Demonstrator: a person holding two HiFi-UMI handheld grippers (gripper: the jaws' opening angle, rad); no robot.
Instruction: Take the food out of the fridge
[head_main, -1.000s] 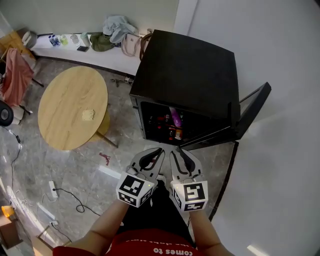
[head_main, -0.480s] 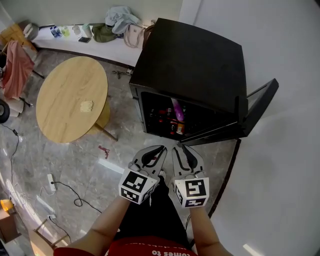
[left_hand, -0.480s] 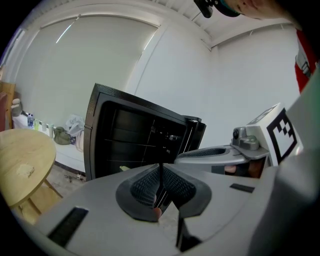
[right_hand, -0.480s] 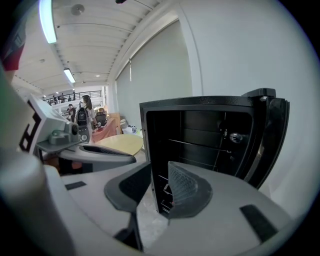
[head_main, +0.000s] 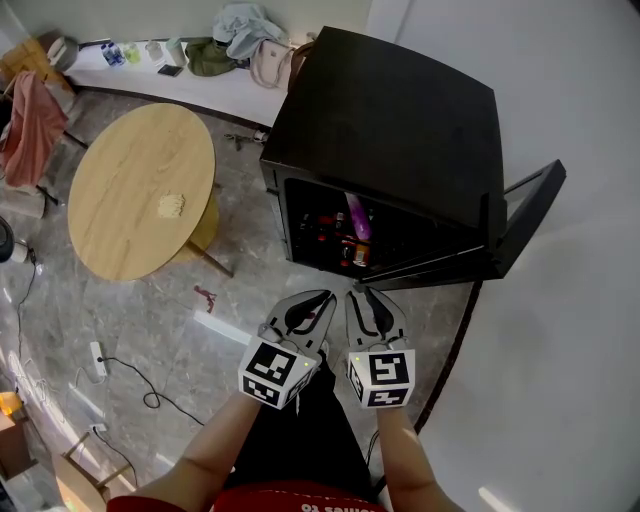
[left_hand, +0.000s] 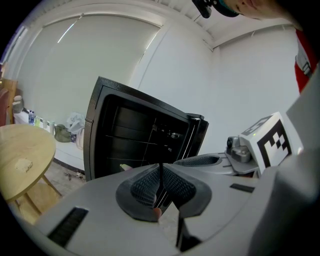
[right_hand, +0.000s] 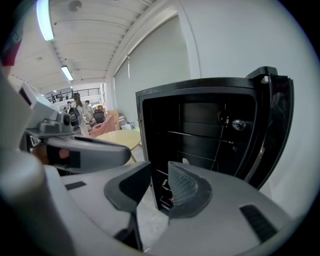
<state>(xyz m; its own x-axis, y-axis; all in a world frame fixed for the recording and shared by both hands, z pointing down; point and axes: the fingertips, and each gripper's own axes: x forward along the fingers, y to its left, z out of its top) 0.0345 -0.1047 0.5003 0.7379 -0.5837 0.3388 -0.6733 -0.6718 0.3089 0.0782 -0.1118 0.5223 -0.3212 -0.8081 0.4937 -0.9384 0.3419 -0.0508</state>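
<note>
My left gripper is pressed together, my right gripper parted, both empty; reaching ahead carelessly could clip the open door of the black boxy fridge.

- Fridge: small, black, boxy; stands on the floor beside a white wall.
- Door: open, swung out to the right in the head view.
- Food inside, towards the front: a long pink-purple item, tilted; red items to its left; an orange-red item below. Kinds too small to tell.
</note>
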